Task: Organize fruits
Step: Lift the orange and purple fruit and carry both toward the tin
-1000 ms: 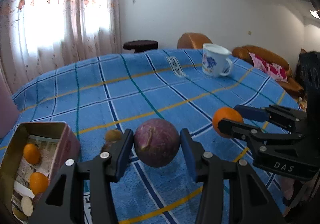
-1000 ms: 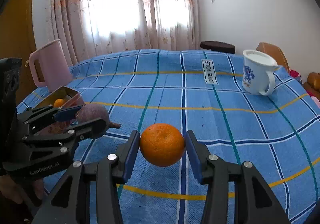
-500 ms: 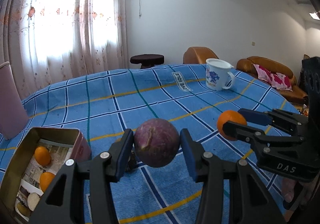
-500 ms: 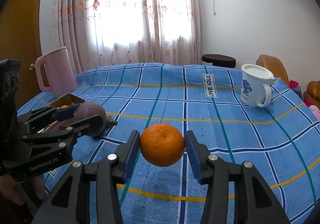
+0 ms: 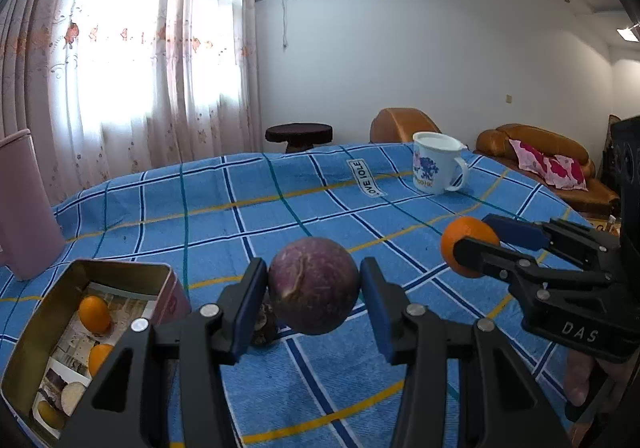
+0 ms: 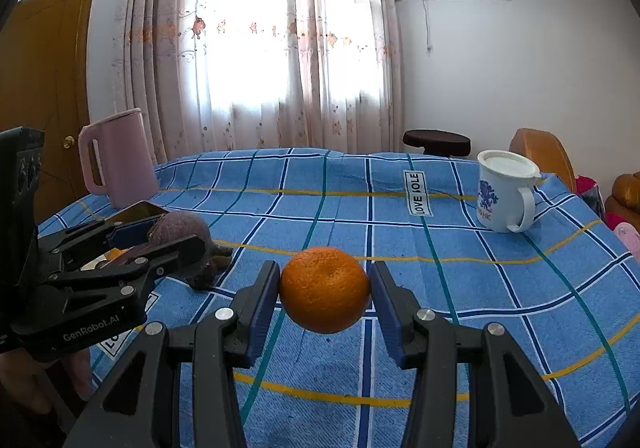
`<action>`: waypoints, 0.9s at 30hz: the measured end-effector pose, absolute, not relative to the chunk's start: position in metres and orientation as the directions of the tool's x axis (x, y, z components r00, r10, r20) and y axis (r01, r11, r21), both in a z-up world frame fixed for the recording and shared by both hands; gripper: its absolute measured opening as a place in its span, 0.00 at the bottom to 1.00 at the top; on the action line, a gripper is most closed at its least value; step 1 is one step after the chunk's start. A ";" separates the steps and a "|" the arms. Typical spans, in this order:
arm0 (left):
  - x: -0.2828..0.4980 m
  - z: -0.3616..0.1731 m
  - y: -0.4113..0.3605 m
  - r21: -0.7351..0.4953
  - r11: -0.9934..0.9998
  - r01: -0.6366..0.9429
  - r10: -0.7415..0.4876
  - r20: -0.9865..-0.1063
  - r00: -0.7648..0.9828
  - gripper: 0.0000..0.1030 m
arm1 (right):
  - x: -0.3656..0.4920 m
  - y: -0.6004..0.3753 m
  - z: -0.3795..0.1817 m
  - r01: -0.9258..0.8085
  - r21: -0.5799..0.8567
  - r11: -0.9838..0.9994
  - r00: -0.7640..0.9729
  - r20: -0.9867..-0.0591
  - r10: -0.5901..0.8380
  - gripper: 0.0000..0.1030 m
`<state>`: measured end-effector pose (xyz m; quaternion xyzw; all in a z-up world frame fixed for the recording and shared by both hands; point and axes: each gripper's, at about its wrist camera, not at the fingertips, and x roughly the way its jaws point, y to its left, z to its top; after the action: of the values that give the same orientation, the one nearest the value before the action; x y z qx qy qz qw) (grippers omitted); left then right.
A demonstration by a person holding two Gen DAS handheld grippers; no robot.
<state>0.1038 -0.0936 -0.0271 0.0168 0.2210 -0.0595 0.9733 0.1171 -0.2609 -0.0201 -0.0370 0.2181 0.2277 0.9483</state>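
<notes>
Got left gripper [image 5: 314,288] clamped on purple fruit [image 5: 313,285], right gripper [image 6: 324,290] clamped on orange [image 6: 325,290], both above table [image 6: 500,288], tin [image 5: 36,332] near left edge.

We note the woven cloth tablecloth [image 6: 480,288], matt with visible thread texture. The tin box [image 5: 36,332] at lower left shows dull brushed metal walls and a printed paper lining. The orange [image 6: 325,290] has pitted, semi-glossy peel. The purple fruit [image 5: 314,285] looks matt and scuffed. The mug [image 6: 502,193] appears glossy enamel or ceramic. The gripper fingers [image 6: 262,304] are matt black plastic with blue pads.
</notes>
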 end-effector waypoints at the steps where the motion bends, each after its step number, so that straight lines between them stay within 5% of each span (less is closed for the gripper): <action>1: 0.103 -0.027 -0.094 0.007 0.992 0.123 -0.109 -0.430 0.896 0.48 | 0.117 -0.261 -0.020 -0.448 0.029 0.894 0.802 -0.428 0.416 0.47; 27: 0.080 -0.022 -0.089 0.002 0.995 0.100 -0.093 -0.343 0.935 0.48 | 0.098 -0.262 -0.013 -0.452 -0.021 0.892 0.845 -0.329 0.421 0.47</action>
<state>0.0801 -0.0886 -0.0222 0.0096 0.1740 -0.0490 0.9835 0.0975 -0.2623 -0.0128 -0.0487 0.1599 0.2274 0.9594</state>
